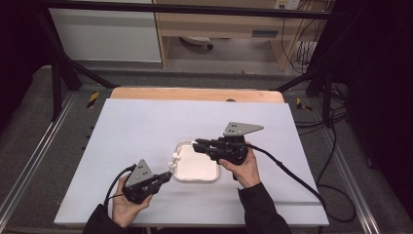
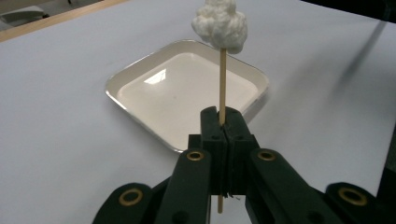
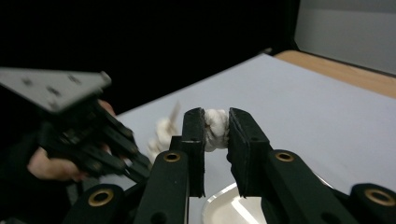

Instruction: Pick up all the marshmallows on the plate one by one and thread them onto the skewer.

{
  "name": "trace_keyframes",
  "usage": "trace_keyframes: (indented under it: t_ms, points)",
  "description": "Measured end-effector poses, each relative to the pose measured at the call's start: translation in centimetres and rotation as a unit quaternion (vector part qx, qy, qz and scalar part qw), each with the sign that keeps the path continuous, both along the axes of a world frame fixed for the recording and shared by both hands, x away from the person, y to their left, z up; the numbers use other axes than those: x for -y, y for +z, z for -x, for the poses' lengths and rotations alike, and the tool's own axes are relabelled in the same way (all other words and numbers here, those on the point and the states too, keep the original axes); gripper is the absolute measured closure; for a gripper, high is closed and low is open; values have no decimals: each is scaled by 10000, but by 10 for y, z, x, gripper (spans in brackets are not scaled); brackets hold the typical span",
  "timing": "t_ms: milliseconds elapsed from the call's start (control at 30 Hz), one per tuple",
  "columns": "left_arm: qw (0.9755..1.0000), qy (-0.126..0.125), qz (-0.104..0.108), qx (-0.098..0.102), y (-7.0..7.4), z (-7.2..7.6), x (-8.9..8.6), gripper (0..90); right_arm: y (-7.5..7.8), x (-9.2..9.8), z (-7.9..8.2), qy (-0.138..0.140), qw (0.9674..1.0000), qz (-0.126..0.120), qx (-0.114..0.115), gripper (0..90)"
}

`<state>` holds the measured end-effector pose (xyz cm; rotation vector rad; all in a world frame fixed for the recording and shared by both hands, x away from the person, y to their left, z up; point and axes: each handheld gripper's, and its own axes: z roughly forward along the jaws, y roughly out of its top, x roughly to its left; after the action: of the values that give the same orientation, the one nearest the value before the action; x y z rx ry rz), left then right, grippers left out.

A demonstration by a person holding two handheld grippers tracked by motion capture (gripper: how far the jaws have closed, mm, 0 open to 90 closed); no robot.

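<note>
High view: the left gripper [image 1: 168, 176] and right gripper [image 1: 198, 145] flank a square white ceramic tray [image 1: 196, 170] on the pale tabletop [image 1: 141, 126]. Left gripper view: jaws pressed together on a thin wooden skewer [image 2: 222, 84] tipped with a white fluffy marshmallow [image 2: 220, 24], upright before the tray. Right gripper view: jaws pinch a second white marshmallow piece [image 3: 216, 128], lifted above the tray.

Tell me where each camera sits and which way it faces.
High view: above the person's side, facing forward and down on the table; both hands show.
Left gripper view: on the left tongs, facing the white tray; they clamp a skewer.
Right gripper view: on the right tongs, pinching a marshmallow.
Shared: the tray.
</note>
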<state>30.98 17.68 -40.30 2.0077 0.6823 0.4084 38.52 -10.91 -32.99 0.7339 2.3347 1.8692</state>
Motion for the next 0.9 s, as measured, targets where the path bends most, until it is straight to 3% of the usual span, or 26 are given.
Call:
trace_keyframes:
  t_ms: [133, 533, 700, 900]
  points:
    - [9999, -107, -98, 33, 0, 4, 8, 887, 7, 4, 4, 184, 9995, -242, -73, 766]
    - [9998, -106, -170, 76, 0, 4, 9, 887, -1, -7, 5, 401, 9989, -4, -241, 776]
    - [9993, -22, -341, 168, -1, 5, 10, 888, -4, -11, 6, 461, 9983, 231, -276, 808]
    - [9992, -15, -338, 216, -3, 6, 11, 889, -5, -18, 7, 529, 9978, 195, -335, 823]
